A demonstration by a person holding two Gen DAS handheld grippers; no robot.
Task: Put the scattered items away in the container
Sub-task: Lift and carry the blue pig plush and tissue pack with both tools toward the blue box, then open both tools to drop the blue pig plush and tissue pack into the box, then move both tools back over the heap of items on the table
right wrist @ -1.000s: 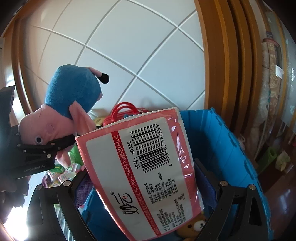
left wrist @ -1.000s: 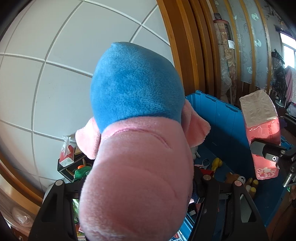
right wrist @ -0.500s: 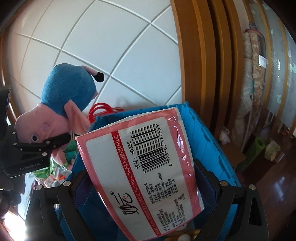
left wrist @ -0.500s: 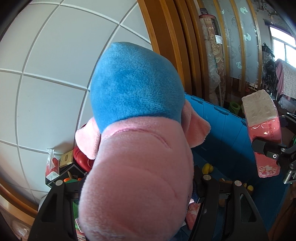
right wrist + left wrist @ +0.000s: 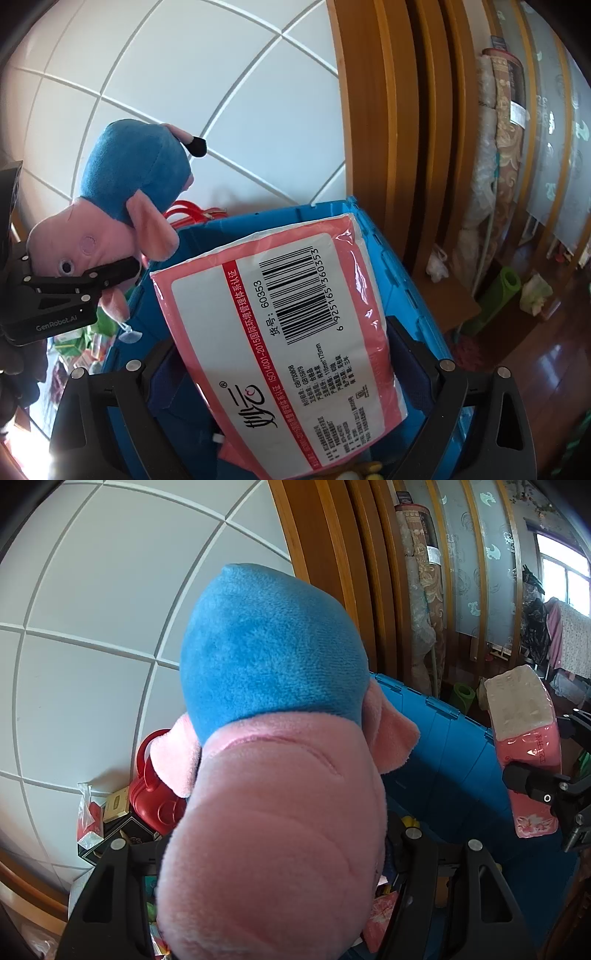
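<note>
Plush pig (image 5: 269, 775) in a blue dress fills our left view, its pink head clamped between the fingers of our left tool (image 5: 92, 280); we carry it in the air above the near left edge of the blue crate (image 5: 402, 273); our right tool (image 5: 535, 794) grips a pink pack of tissues (image 5: 291, 332), barcode up, tilted over the crate's open middle; a red plastic case (image 5: 155, 794) and small boxes (image 5: 118, 808) lie on the floor against the white tiled wall (image 5: 221, 92), just beside the crate.

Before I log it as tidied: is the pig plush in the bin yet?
Not yet: the pig plush is clamped in the left gripper, held above the blue bin.
</note>
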